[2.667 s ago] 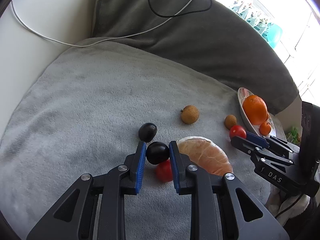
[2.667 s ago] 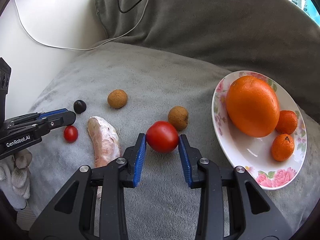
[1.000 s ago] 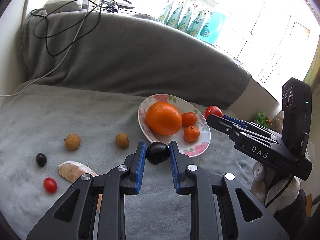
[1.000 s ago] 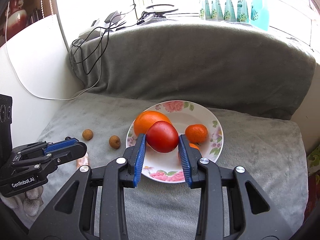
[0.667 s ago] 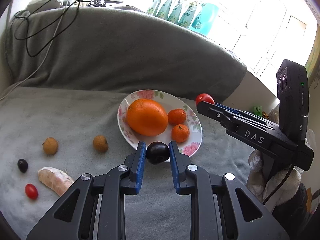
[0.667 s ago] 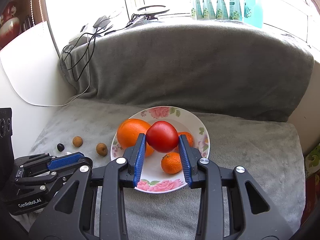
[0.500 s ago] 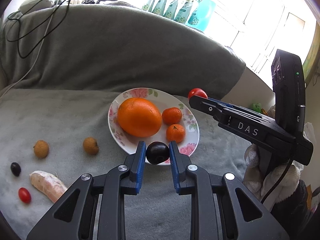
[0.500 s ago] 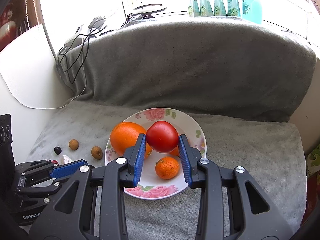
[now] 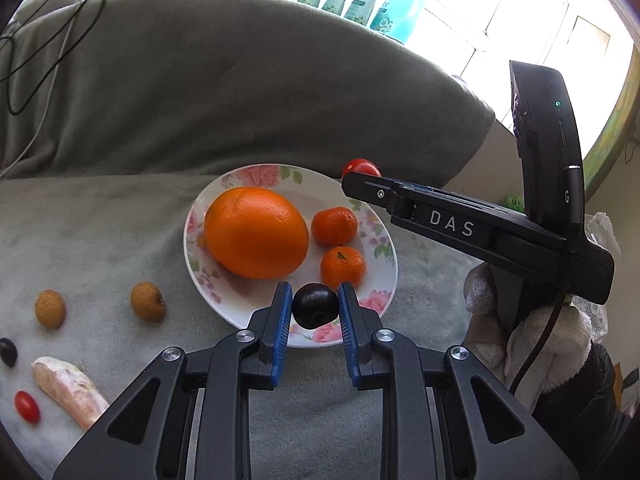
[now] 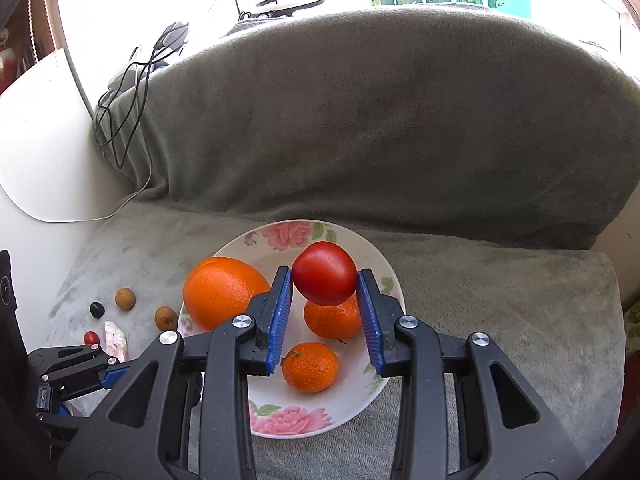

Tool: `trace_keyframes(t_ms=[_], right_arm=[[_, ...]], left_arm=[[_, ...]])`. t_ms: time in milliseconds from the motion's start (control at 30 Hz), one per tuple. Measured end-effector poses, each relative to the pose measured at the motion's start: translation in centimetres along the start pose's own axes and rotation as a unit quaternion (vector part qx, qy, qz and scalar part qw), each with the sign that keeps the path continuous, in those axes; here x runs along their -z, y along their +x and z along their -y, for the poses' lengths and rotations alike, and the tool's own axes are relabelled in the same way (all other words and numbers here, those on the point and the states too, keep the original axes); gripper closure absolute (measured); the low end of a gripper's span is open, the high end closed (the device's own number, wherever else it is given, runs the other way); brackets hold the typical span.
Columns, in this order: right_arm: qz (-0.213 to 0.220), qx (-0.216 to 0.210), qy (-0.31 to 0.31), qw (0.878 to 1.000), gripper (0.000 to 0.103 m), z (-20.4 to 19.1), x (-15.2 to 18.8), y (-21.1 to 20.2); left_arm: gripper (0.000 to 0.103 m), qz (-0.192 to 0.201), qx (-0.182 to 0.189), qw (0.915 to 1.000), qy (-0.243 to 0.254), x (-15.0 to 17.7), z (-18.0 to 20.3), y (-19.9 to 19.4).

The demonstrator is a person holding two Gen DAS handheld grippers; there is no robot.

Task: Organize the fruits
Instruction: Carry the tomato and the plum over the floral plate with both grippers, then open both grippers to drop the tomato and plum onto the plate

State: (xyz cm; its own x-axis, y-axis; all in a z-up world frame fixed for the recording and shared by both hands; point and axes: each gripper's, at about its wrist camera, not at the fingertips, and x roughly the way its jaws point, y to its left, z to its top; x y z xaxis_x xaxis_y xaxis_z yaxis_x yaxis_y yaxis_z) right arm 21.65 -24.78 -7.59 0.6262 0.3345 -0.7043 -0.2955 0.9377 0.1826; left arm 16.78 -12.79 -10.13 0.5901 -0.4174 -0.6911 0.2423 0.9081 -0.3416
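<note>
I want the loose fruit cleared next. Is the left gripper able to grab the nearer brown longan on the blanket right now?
Probably not yet: the left gripper is shut on a dark plum over the plate. Nothing blocks the way to the longan itself.

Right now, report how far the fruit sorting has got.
Done: a large orange and two mandarins lie on the floral plate.
In hand: the left gripper holds a dark plum and the right gripper a red tomato, both over the plate.
Left on the blanket: two longans, a dark grape, a cherry tomato and a peeled citrus segment.
</note>
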Motion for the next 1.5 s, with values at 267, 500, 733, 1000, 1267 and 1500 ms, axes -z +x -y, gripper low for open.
trace_keyframes(t_ms=[267, 500, 733, 1000, 1267, 1500], right_arm=[[-0.012, -0.008, 0.004, 1.000, 0.068, 0.2, -0.2, 1.4], [-0.017, -0.016, 0.008, 1.000, 0.068, 0.2, -0.3, 1.9], [-0.013, -0.019, 0.006, 1.000, 0.068, 0.1, -0.4, 1.9], [-0.019, -0.021, 0.009, 1.000, 0.064, 0.0, -0.4, 1.9], [0.008, -0.012, 0.004, 1.000, 0.027, -0.3, -0.8, 0.6], [0.022, -0.006, 0.003, 1.000, 0.014, -0.6, -1.0, -0.2]], left_arm=[[0.081, -0.006, 0.002, 1.0000, 0.005, -0.2, 0.2, 0.9], [0.081, -0.006, 0.002, 0.9999, 0.009, -0.2, 0.4, 1.1], [0.081, -0.002, 0.000, 0.9999, 0.013, -0.3, 0.7, 0.9], [0.067, 0.010, -0.004, 0.9997, 0.020, -0.5, 0.9, 0.4], [0.051, 0.014, -0.010, 0.9996, 0.022, -0.7, 0.9, -0.1], [0.034, 0.018, -0.012, 0.9996, 0.016, -0.8, 0.8, -0.4]])
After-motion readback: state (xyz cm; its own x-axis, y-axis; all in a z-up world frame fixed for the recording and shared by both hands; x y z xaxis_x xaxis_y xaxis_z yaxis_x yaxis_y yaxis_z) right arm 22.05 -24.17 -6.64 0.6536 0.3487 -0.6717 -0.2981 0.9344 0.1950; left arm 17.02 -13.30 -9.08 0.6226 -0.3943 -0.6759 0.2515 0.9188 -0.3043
